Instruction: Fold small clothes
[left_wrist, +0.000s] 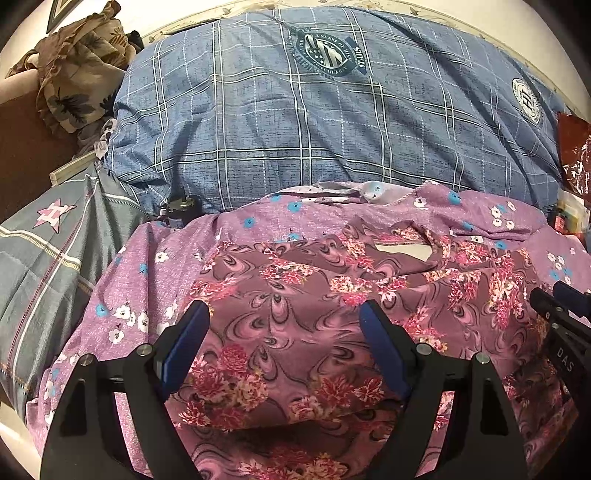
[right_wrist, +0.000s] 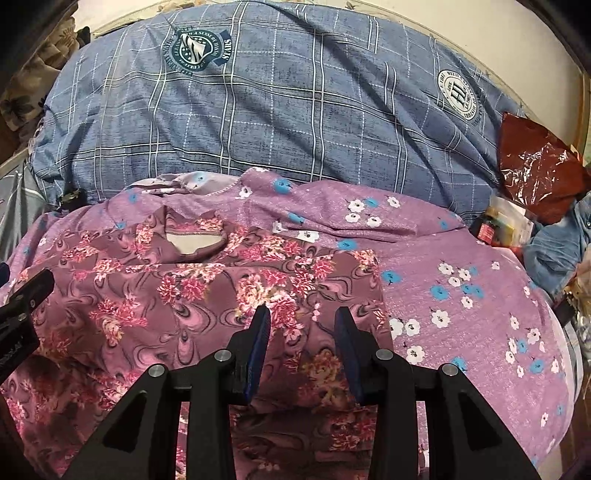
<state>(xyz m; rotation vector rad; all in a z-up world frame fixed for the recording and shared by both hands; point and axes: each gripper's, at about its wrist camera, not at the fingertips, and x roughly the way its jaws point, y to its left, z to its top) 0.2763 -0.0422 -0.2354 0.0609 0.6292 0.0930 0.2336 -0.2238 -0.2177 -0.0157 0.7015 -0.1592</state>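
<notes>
Where purple sheet (right_wrist: 461, 258) ends, blue checked quilt (right_wrist: 277, 110) rises.

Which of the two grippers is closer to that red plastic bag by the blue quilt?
Right. The right gripper hangs over the floral garment's right part, toward the red plastic bag. The left gripper is over its left part, farther away.

The flowered garment (right_wrist: 207, 295) is made of thin, matt cloth, softly creased. It is laid on a purple sheet (right_wrist: 461, 280) of matt, slightly grainy woven cloth. The blue checked quilt (left_wrist: 314, 122) is seen as matt cotton-like fabric. The red bag (right_wrist: 535, 173) is glossy, crinkled plastic. The gripper fingers (left_wrist: 384, 343) are matt black plastic with blue pads and shiny metal pins.
</notes>
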